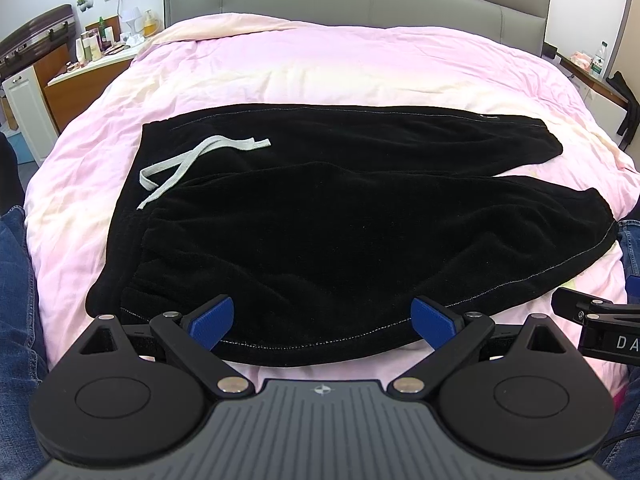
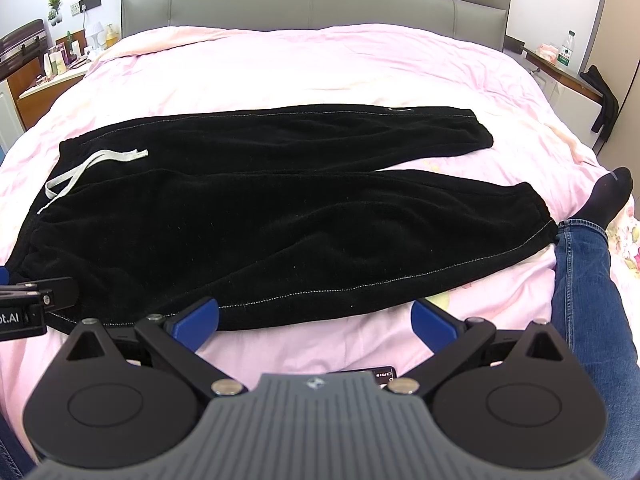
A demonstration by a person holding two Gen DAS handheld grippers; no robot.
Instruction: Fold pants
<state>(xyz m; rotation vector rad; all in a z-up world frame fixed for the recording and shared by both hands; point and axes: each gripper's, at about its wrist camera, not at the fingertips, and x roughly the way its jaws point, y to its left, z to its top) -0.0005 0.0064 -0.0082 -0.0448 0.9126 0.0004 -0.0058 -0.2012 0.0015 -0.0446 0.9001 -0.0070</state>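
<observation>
Two grippers logged, both spread wide with nothing between the fingers. My left gripper (image 1: 322, 322) sat at the near hem of the pants (image 1: 320, 216), its blue pads (image 1: 211, 322) over the edge of the cloth. My right gripper (image 2: 315, 324) hovered just short of that hem, above bare sheet (image 2: 320, 72).

Item: pants, black, laid flat across the pink sheet on the bed, waistband to the left, both legs running right, the far leg and the near leg splitting apart toward the cuffs. White drawstring (image 1: 188, 160) lying loose over the waist area. Pale stitching along the side seams. Small white tag (image 2: 400, 109) on the far edge, unreadable.

Writing: "DA" on the right gripper's body as seen from the left wrist; "ot.AI" on the left gripper's body as seen from the right wrist. Bottle (image 2: 566, 50) on the right nightstand, green label, text too small to read.

Also noted: grey headboard (image 2: 316, 4); person's jeans leg (image 2: 588, 288) and black sock (image 2: 610, 196) on the bed at right.
</observation>
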